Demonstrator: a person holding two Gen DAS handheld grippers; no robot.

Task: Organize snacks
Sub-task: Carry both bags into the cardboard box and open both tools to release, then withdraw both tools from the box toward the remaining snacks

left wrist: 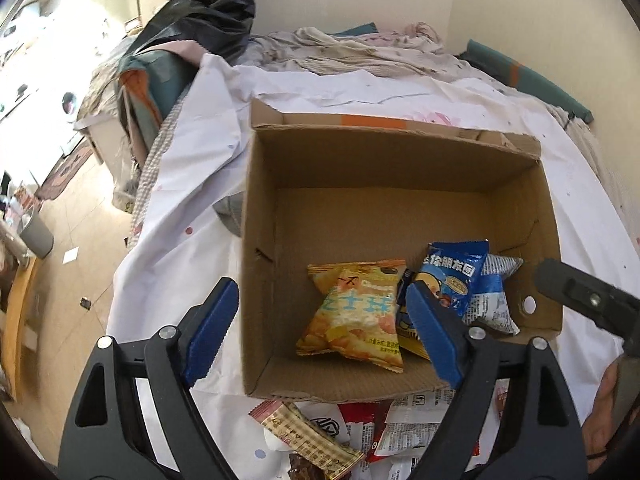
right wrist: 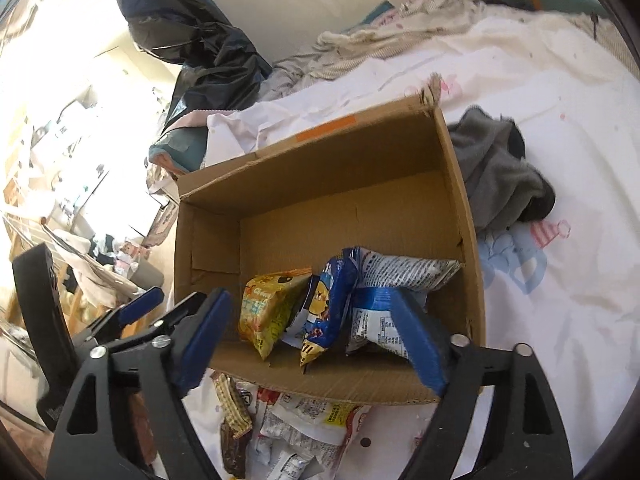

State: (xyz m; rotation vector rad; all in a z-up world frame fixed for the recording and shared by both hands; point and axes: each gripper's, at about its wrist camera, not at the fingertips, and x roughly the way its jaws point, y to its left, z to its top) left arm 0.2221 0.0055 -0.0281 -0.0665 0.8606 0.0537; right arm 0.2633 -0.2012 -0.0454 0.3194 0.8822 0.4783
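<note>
From the left wrist: left gripper (left wrist: 320,328) spread wide and empty, poised above the near-left corner of the open cardboard box (left wrist: 260,208), one blue pad outside the left wall, the other over the bags inside. In the box's near-right part, packed close: a yellow chip bag (left wrist: 354,312) leaning toward the near wall, a blue snack bag (left wrist: 454,276) just right of it, and a blue-and-white bag (left wrist: 494,300) against the right wall. Still outside, below and behind the fingertips, just in front of the near wall on the white sheet (left wrist: 180,240): a tan-and-red wafer pack (left wrist: 308,436), long axis running from near the box wall down and to the right, and red-and-white packets (left wrist: 400,428) beside it. Next pick therefore probably a pull back and downward, not forward. Black tip of the right gripper (left wrist: 584,300) visible at the right edge, its spread not readable here. From the right wrist: right gripper (right wrist: 316,336) likewise wide apart and holding nothing, hovering over the box's near wall, right pad over the blue-and-white bag (right wrist: 400,276). Wafer pack (right wrist: 232,408) here low and left, nearly under the left pad, lengthwise toward the camera; white packets (right wrist: 312,420) under the gripper's middle. Both tools near the pile; the wafer likely closer to the left one. Seen only here: a grey garment (right wrist: 496,176) beside the box's right wall, and the left gripper (right wrist: 140,306) at the left. Seen only from the left: the floor past the bed edge.
</note>
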